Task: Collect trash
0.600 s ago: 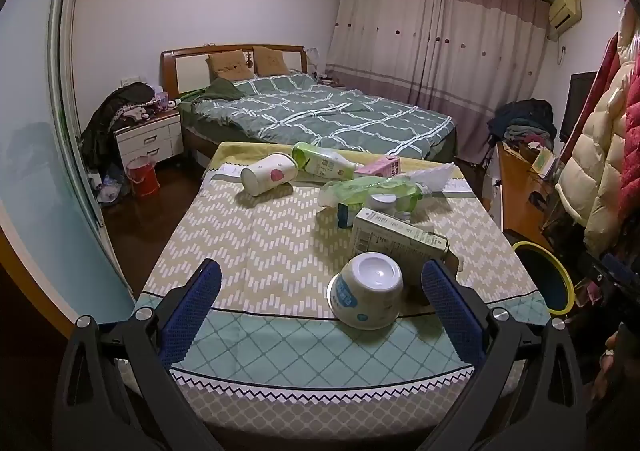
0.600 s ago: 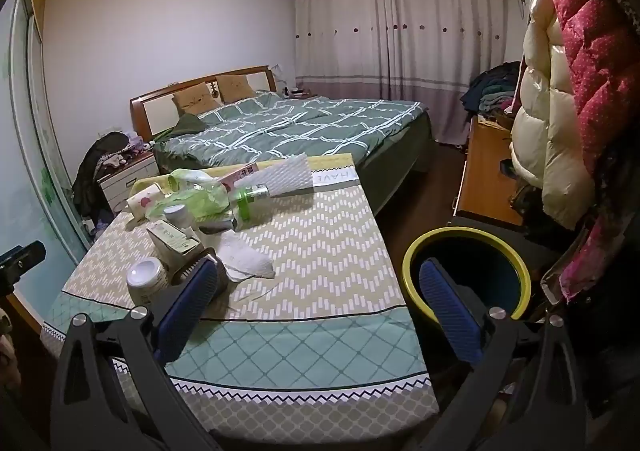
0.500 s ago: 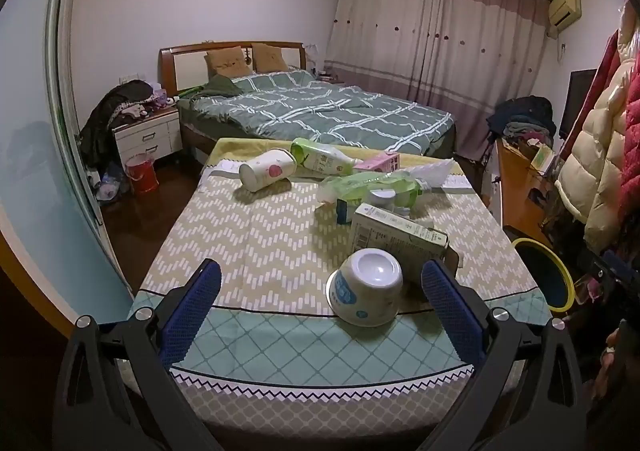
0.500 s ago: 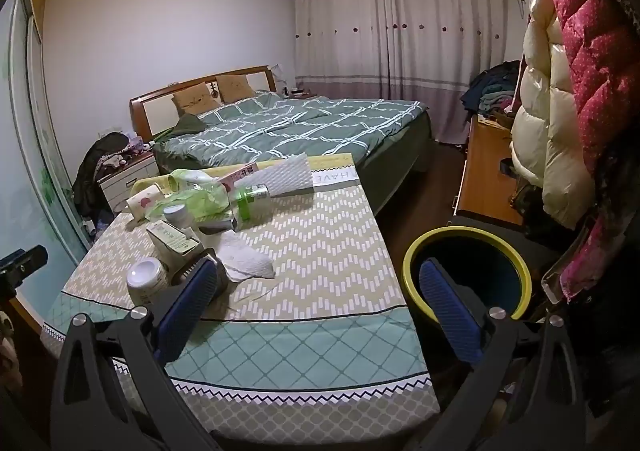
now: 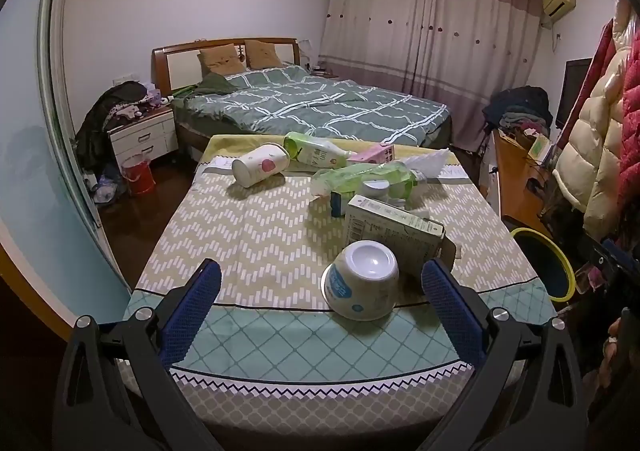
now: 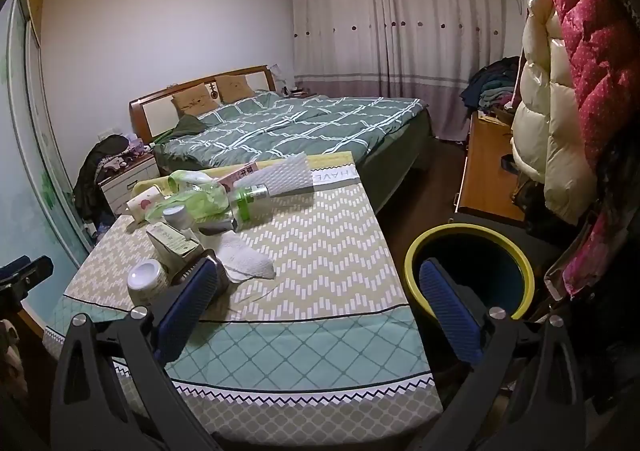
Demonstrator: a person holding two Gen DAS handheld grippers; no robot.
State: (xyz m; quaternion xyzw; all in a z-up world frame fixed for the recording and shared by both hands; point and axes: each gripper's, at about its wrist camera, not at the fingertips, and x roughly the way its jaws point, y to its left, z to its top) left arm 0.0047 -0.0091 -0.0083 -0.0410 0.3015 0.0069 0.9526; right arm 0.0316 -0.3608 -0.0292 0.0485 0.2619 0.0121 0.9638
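Note:
Trash lies on the table [image 5: 256,235]: an overturned white paper bowl [image 5: 362,285] near the front edge, a carton box [image 5: 394,229] behind it, a green plastic bag [image 5: 362,179], a green bottle [image 5: 316,151], a white cup [image 5: 260,165] on its side and a pink carton [image 5: 372,153]. My left gripper [image 5: 320,297] is open and empty, with the bowl between its fingers' line. My right gripper [image 6: 320,297] is open and empty over the table's front right edge. The yellow-rimmed bin [image 6: 470,271] stands right of the table. A white tissue [image 6: 246,261] and a clear bottle [image 6: 250,201] also lie there.
A bed [image 5: 320,107] stands behind the table. A nightstand [image 5: 144,137] and a red bucket [image 5: 138,173] are at the left. Coats [image 6: 568,91] hang at the right above a wooden cabinet [image 6: 486,167]. A glass door [image 5: 36,171] runs along the left.
The left gripper's view has shifted slightly; the bowl sits a little nearer. The right gripper has barely moved. Both stay open.

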